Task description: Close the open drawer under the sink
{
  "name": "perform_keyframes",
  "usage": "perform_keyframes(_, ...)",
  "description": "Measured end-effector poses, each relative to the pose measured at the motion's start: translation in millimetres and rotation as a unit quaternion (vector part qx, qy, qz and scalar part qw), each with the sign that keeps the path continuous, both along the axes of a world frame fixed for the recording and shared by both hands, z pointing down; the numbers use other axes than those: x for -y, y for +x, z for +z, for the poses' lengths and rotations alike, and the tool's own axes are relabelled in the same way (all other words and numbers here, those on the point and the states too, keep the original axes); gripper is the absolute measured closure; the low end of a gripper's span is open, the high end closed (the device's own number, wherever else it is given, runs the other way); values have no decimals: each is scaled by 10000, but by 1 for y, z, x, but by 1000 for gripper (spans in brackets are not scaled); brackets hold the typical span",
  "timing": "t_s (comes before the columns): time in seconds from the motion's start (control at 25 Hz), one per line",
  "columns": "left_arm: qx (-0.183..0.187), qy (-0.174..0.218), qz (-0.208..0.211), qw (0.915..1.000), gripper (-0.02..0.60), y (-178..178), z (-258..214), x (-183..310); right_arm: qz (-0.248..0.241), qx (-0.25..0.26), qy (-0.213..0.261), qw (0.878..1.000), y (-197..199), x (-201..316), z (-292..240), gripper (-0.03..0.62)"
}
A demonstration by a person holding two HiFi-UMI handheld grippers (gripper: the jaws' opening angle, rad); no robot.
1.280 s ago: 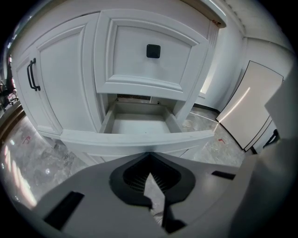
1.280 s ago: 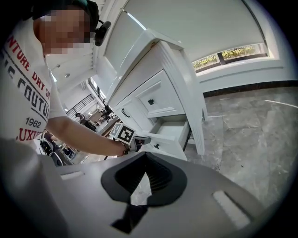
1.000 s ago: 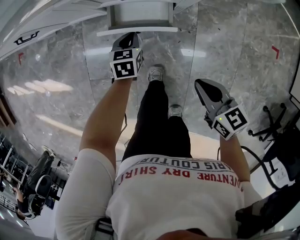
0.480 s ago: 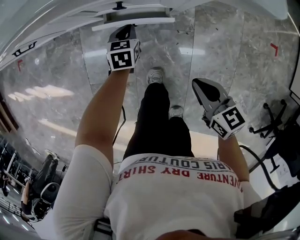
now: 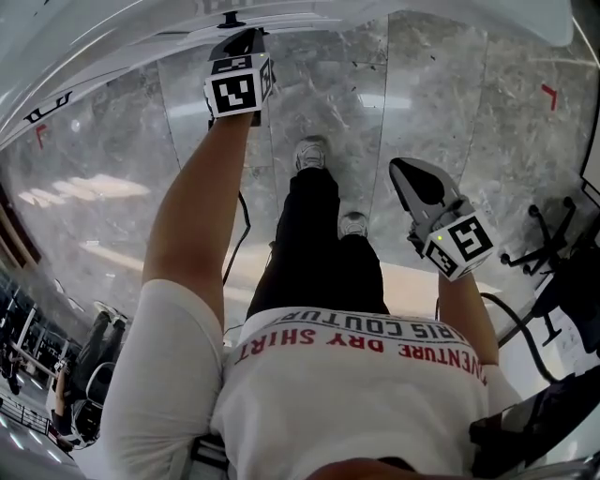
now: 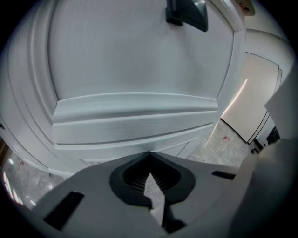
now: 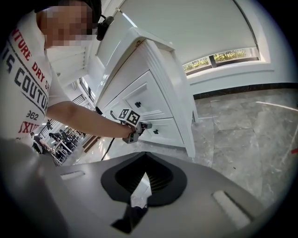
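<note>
— Head view, left gripper [image 5: 239, 37]?
— Grey plastic; jaws pressed together, empty; tip at white moulded drawer [image 6: 135, 65], black handle [image 6: 187, 12], seemingly flush in cabinet [image 7: 163, 69].
— Right gripper [image 5: 401, 171]?
— Jaws likewise together, empty, above glossy marble floor [image 5: 450, 94].

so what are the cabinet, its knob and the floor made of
The cabinet looks like white-painted wood or MDF with a satin finish: moulded panels, soft even sheen. The knob is dark, probably metal given the glint on its edge, though plastic is possible. The floor looks like polished grey marble or marble-look tile: veining, joints, bright reflections.
</note>
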State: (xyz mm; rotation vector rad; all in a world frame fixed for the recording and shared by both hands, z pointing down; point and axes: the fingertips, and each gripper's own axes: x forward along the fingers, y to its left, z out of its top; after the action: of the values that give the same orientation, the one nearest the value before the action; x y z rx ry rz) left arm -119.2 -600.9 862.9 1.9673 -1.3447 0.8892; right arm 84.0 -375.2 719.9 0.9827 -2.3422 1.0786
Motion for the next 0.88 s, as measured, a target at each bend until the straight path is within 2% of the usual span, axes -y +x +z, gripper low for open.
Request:
perform_keyframes(0.2,-36,-52,-27,10000,579,1,-3,3,16,16,26,10000,3,4,-1,592)
perform_keyframes(0.32,-70,-228,128,9996,578,6,-7,-8,52,83,44,9999,1,9,-8,592)
perform_keyframes(0.4,-217,-354,313,9986,580,15,-17,-26,116,146,53,9998,0,12,-16,592)
perform_keyframes(0.52,-680,-507,694,9940,579,33,-50,-63,137,227,217,9994,-6,17,-37,592)
perform_keyframes(0.68,-1614,-890,1039,9774,580,57,-123,-134,-124,309,431,9985,-15,3,-82,592)
perform_keyframes(0.8,-2175,-812,1313,9638,578,76,-201,-187,-445,358,567,9968,-21,-29,-129,592)
perform_keyframes(0.88,-2367,-689,1536,9569,580,86,-254,-229,-802,287,638,9943,-25,-63,-161,592)
